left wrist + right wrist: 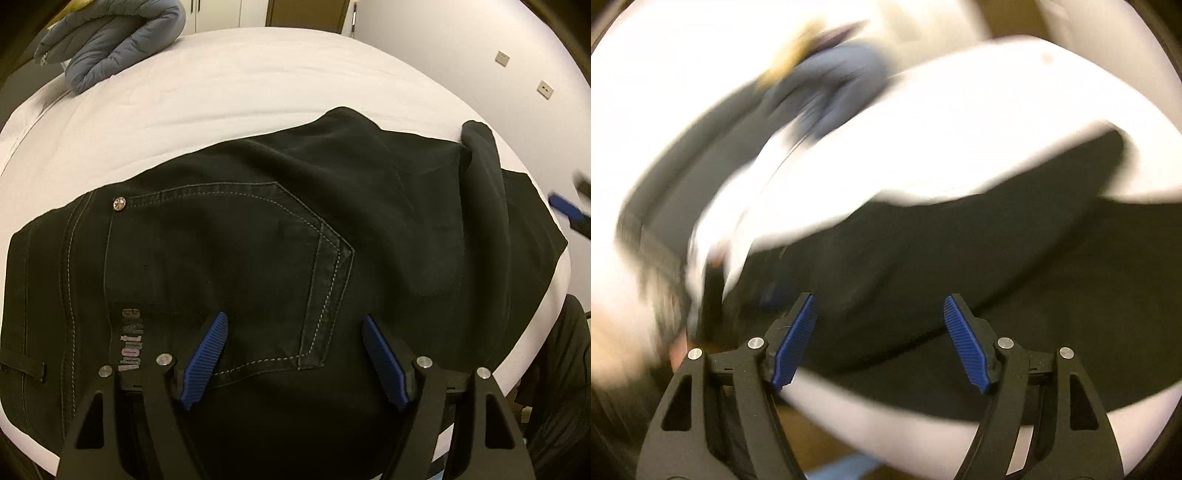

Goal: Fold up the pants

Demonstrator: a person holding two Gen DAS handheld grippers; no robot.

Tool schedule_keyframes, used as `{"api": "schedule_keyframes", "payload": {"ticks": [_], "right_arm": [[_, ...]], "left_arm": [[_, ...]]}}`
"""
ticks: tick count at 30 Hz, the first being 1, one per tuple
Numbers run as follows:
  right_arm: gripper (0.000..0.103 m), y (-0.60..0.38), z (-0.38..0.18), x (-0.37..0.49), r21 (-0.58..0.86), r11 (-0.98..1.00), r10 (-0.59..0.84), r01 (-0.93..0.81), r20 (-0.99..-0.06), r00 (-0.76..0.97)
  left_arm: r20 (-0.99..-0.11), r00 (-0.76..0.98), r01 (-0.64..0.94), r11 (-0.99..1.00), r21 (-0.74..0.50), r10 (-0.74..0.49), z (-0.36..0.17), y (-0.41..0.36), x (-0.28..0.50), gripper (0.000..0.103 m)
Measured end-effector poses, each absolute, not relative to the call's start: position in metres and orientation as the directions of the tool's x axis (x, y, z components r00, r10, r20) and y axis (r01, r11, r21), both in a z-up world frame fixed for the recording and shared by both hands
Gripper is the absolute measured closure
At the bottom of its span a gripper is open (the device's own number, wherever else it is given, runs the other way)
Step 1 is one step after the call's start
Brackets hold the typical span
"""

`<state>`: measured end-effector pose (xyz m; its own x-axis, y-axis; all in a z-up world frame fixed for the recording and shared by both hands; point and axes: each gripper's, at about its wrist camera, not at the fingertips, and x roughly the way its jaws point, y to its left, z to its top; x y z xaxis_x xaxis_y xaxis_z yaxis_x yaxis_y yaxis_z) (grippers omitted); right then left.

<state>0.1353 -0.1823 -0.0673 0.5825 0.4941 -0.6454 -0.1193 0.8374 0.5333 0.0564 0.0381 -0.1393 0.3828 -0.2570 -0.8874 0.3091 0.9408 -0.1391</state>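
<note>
Black pants point(280, 229) lie spread on a white bed point(229, 92), seat side up with a stitched back pocket point(229, 266) and a rivet showing. My left gripper point(294, 319) is open and empty just above the pocket area. My right gripper point(880, 301) is open and empty over the pants point(923, 266); its view is heavily motion-blurred. The right gripper's blue pad also shows at the right edge of the left wrist view point(567, 212). One dark fold of cloth point(484, 158) stands up near the pants' far right.
A grey-blue puffy jacket point(114, 40) lies at the bed's far left corner; it shows blurred in the right wrist view point(834, 81). A white wall with outlets point(545, 90) is to the right. Wooden doors stand behind the bed.
</note>
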Motion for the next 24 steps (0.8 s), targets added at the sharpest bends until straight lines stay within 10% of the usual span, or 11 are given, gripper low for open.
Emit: {"api": "schedule_keyframes", "payload": {"ticks": [7,19,24], "right_arm": [[0.033,-0.365,-0.108,0.222,0.790,0.535,0.427,0.299,-0.558,0.711],[0.035,-0.380,-0.153,0.306,0.776,0.476,0.417,0.414,-0.614,0.671],[0.098,-0.363,-0.162,0.327,0.761,0.511,0.435,0.399,-0.630,0.644]], "left_arm": [[-0.895,0.363,0.271,0.948,-0.164,-0.259,-0.145,0.033,0.065,0.018],[-0.900,0.353,0.273,0.948,-0.162,-0.255,-0.146,0.016,0.075,0.007],[-0.898,0.354,0.270,0.948,-0.168,-0.260,-0.146,0.014,0.076,0.007]]}}
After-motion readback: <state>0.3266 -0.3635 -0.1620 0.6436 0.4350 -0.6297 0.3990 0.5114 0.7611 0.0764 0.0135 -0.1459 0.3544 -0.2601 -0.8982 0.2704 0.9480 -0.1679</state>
